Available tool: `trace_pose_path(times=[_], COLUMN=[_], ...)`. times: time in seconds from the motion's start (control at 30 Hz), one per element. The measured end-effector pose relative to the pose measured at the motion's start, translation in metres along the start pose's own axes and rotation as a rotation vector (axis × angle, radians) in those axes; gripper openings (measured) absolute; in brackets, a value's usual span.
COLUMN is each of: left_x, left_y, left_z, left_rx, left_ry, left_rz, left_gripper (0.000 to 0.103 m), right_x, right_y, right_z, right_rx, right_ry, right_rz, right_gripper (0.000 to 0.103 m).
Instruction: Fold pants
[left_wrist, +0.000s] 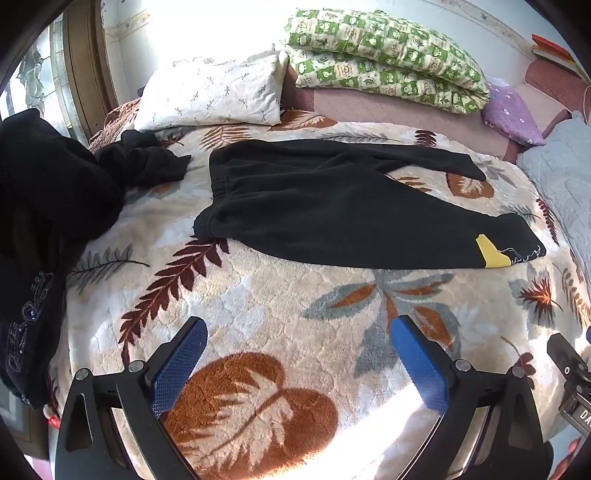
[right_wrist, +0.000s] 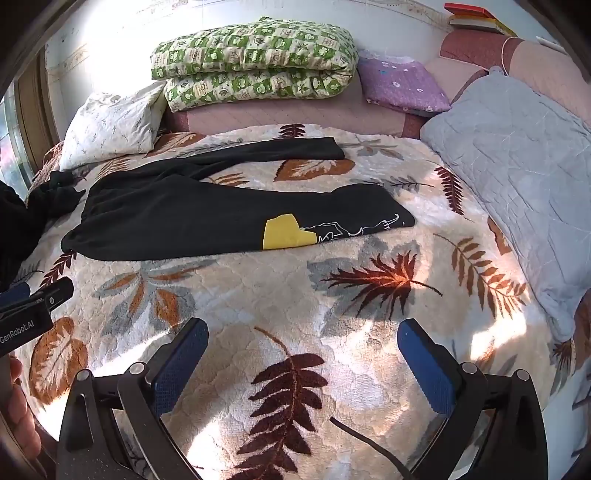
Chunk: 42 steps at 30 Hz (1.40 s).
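Note:
Black pants (left_wrist: 332, 206) lie spread flat on the leaf-patterned blanket (left_wrist: 258, 302), waistband to the left, two legs reaching right, the near leg with a yellow patch (left_wrist: 491, 253). They also show in the right wrist view (right_wrist: 177, 218), with the yellow patch (right_wrist: 286, 230). My left gripper (left_wrist: 299, 332) is open and empty, well short of the pants over the blanket. My right gripper (right_wrist: 303, 334) is open and empty, also in front of the pants. The left gripper's side shows at the left edge of the right wrist view (right_wrist: 33, 306).
A pile of other black clothes (left_wrist: 55, 192) lies at the left. A white pillow (left_wrist: 214, 92), a folded green quilt (left_wrist: 388, 55), a purple cushion (left_wrist: 511, 110) and a grey pillow (right_wrist: 517, 173) line the far and right sides. A dark cable (right_wrist: 369, 443) crosses the near blanket.

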<state>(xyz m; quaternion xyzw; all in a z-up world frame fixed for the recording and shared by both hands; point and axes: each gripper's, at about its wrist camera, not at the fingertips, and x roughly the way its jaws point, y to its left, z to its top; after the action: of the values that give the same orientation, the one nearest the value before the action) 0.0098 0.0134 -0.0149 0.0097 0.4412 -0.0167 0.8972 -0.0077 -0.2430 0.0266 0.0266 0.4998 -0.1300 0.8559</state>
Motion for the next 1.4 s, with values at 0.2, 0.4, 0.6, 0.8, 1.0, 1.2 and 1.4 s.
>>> trace_pose_path(times=[0.2, 0.4, 0.6, 0.8, 1.0, 1.2, 1.4], left_x=[0.001, 0.001, 0.002, 0.004, 0.006, 0.008, 0.012], left_y=[0.002, 0.003, 0.005, 0.007, 0.007, 0.006, 0.005], left_z=[0.0, 0.0, 0.001, 0.003, 0.004, 0.006, 0.007], left_rx=[-0.002, -0.003, -0.01, -0.015, -0.017, -0.018, -0.019], left_ry=[-0.004, -0.003, 0.002, 0.012, 0.015, 0.02, 0.03], left_rz=[0.003, 0.007, 0.007, 0.001, 0.002, -0.001, -0.005], left_gripper=[0.101, 0.101, 0.101, 0.101, 0.101, 0.101, 0.101], right_x=[0.0, 0.0, 0.0, 0.002, 0.004, 0.008, 0.012], right_y=[0.0, 0.0, -0.001, 0.0, 0.002, 0.004, 0.003], right_z=[0.0, 0.0, 0.0, 0.001, 0.002, 0.002, 0.002], right_rx=[-0.002, 0.002, 0.003, 0.003, 0.004, 0.001, 0.004], right_ry=[-0.001, -0.003, -0.001, 0.006, 0.01, 0.015, 0.024], right_rz=[-0.002, 0.0, 0.001, 0.002, 0.005, 0.008, 0.009], right_gripper=[0.103, 0.103, 0.103, 0.103, 0.103, 0.103, 0.103])
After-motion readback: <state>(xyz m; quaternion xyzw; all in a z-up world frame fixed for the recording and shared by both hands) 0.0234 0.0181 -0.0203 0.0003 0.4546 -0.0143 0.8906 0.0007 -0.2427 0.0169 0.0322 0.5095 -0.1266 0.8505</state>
